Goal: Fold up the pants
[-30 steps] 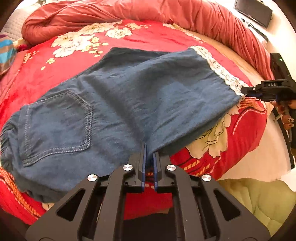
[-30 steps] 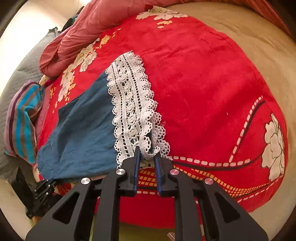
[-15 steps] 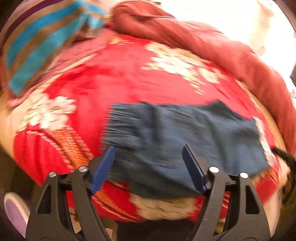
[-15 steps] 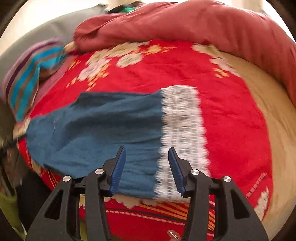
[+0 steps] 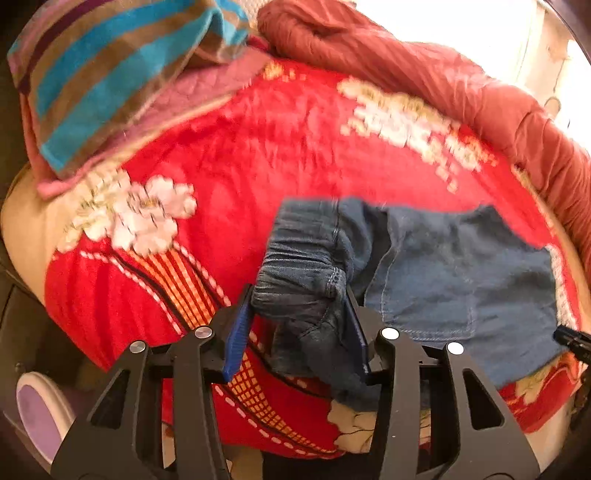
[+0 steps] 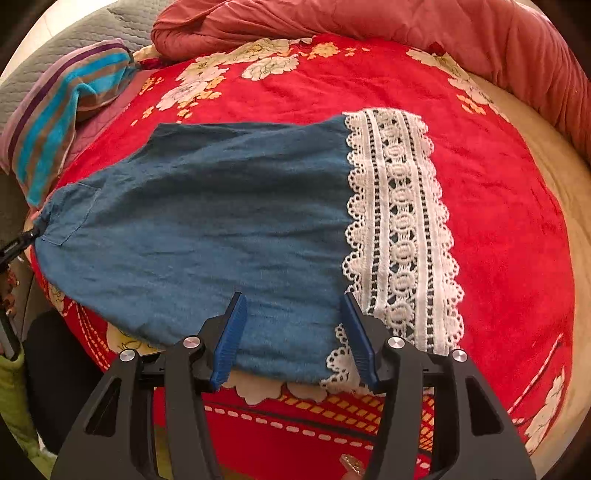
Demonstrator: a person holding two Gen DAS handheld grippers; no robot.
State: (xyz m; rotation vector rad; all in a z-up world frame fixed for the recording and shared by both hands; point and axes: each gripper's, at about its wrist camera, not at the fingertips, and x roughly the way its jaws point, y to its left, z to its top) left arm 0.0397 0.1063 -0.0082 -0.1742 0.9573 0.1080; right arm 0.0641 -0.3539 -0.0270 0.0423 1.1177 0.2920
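Note:
Blue denim pants with a white lace hem lie flat on the red floral blanket. In the left wrist view the elastic waistband is bunched between my left gripper's blue pads, whose jaws are closing on it. The back pocket lies just to its right. My right gripper hovers over the near edge of the leg beside the lace. Its jaws are opening, with flat denim below the gap and nothing pinched. The left gripper's tip shows at the waistband end.
A striped blue and brown towel lies at the back left. A rolled reddish quilt runs along the far side of the bed. The blanket's near edge drops off just under both grippers. The right gripper's tip pokes in at the right.
Both grippers let go, opened and rolled. The left one swung along the pants to the waistband and closed around it. The right one released the lace hem and shifted onto the leg.

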